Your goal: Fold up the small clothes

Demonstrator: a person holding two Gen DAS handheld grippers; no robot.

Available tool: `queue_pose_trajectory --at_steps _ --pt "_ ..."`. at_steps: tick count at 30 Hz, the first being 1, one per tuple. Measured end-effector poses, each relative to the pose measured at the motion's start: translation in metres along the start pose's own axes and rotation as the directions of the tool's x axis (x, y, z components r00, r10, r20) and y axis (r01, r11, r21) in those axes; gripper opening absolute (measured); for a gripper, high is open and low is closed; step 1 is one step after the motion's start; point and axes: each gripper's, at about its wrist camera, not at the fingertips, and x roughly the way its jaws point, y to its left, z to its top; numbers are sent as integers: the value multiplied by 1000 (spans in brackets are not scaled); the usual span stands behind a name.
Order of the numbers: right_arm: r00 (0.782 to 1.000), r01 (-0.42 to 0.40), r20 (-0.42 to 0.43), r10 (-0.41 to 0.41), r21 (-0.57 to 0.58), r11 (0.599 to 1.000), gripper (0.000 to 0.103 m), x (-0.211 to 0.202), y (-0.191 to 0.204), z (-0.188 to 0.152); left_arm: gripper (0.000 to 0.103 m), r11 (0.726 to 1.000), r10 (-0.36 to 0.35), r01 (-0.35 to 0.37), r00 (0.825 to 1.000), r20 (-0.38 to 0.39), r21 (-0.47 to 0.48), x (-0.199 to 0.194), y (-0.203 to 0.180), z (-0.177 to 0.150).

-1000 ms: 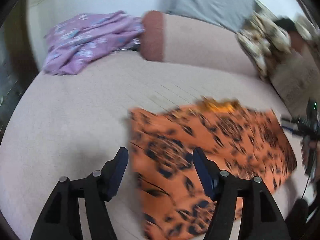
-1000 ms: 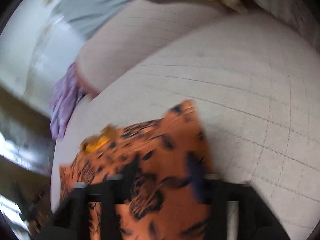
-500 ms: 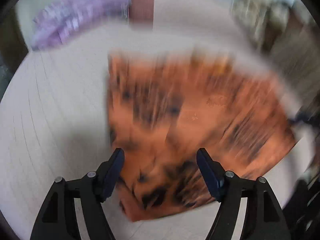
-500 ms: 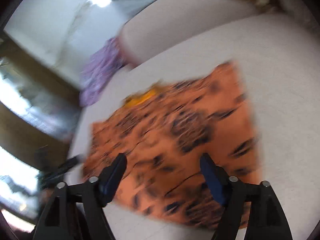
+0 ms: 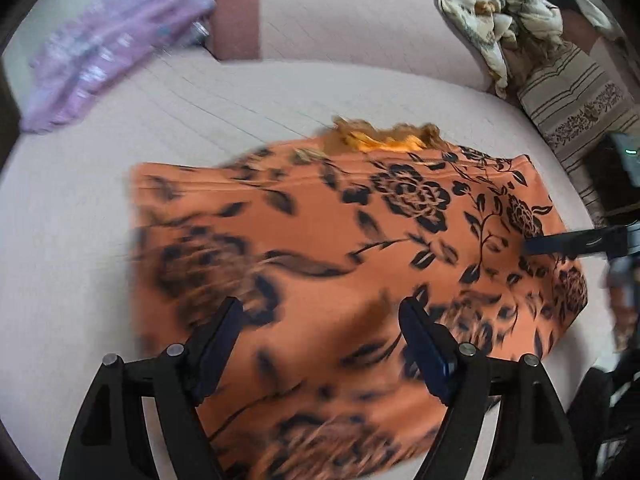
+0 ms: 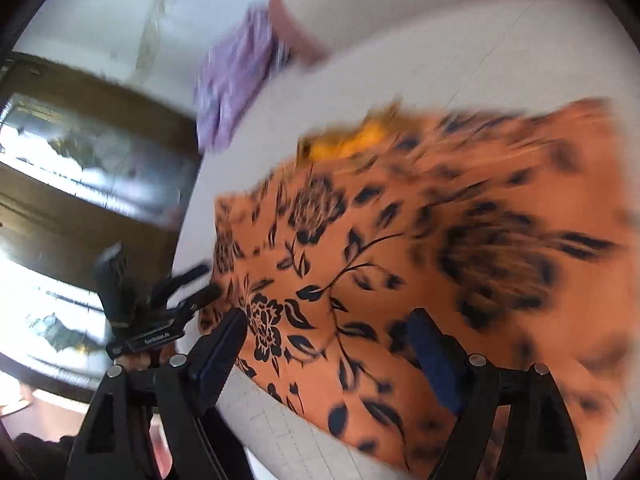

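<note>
Right now the orange floral garment lies spread flat on the pale quilted bed, filling the middle of the left wrist view and running off toward five o'clock. A bunched yellow-orange trim sits at its far edge, at about twelve o'clock from the cloth's middle.

The left gripper hangs just over the near part of the cloth, its jaws spread wide with nothing between them. The right gripper does the same over the opposite side, also wide apart and empty; whether either one touches the fabric I can't tell, as the cloth is blurred there. In the left view the right gripper's dark finger reaches over the cloth's edge at three o'clock.

Farther out, a purple garment is heaped at ten o'clock beside a pinkish bolster. A cream patterned cloth lies crumpled at one o'clock, above a striped cushion.
</note>
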Motion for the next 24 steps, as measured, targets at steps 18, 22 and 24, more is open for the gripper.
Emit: queue_pose_trajectory --at_steps 18,22,24 --pt "808 59 521 -274 391 918 84 -152 -68 -86 84 983 154 -137 978 138 -121 -38 -18 -16" --pt "823 -70 523 -224 483 873 88 -146 -72 -184 84 984 112 -86 979 169 -156 -45 -31 -38" --pt "840 -160 517 -163 524 837 88 -123 -81 -204 84 981 109 -81 982 153 -175 -44 -37 -48"
